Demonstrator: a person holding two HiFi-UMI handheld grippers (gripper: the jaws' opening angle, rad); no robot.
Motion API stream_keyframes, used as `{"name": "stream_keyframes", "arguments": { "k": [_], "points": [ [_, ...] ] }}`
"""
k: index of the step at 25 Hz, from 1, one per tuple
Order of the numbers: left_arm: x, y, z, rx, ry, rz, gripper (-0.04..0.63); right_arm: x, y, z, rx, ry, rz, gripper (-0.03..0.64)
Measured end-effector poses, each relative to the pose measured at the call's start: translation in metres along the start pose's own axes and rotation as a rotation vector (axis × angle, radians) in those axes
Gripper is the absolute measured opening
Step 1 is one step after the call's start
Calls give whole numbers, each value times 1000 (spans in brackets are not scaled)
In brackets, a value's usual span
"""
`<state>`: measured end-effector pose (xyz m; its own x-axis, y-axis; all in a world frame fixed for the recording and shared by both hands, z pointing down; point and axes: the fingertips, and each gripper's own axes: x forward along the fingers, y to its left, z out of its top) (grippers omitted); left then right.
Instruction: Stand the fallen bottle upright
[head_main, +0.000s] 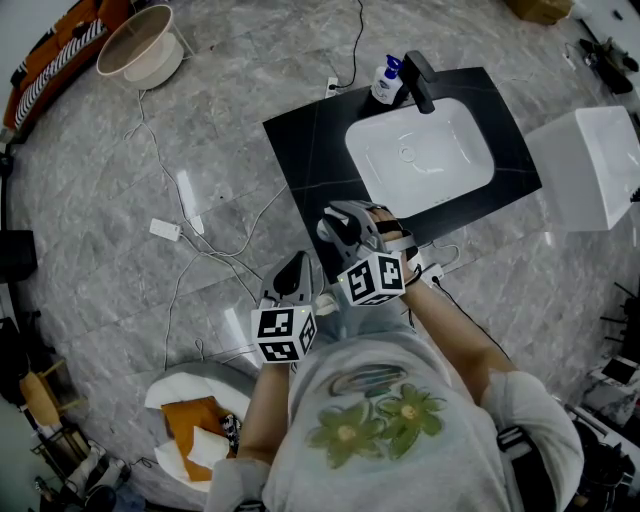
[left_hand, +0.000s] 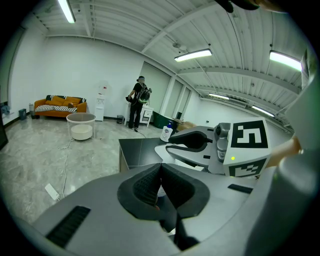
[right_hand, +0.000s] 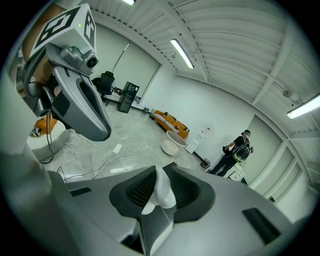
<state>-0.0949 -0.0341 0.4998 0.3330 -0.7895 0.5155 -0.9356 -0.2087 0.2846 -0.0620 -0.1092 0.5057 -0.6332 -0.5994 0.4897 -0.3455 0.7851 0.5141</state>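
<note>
The white plastic bottle with a blue pump top stands upright at the far edge of the black rectangular bench, just beside the black faucet and behind the white rectangular sink basin set into that bench. Both tools are held close to the person's chest, at the near side of the bench and well apart from the bottle. Left tool: jaws pressed together, pad tips meeting, nothing between them; it hangs over the grey marble floor, left of the bench corner. Right tool: positioned over the near left corner of the bench, pads pinching a white glossy rounded piece – what this piece is cannot be told from any view. White cables and a white power strip lie on the floor left of the bench. A round white tub sits farther off, near an orange sofa. A second person stands at the far wall – dark clothing, carrying a backpack.
</note>
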Motion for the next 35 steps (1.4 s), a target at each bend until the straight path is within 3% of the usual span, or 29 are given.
{"name": "stream_keyframes", "arguments": {
  "k": [35],
  "points": [
    [-14, -3, -3, 6, -4, 1, 18, -8, 22, 17, 31, -37, 44, 86]
  ]
}}
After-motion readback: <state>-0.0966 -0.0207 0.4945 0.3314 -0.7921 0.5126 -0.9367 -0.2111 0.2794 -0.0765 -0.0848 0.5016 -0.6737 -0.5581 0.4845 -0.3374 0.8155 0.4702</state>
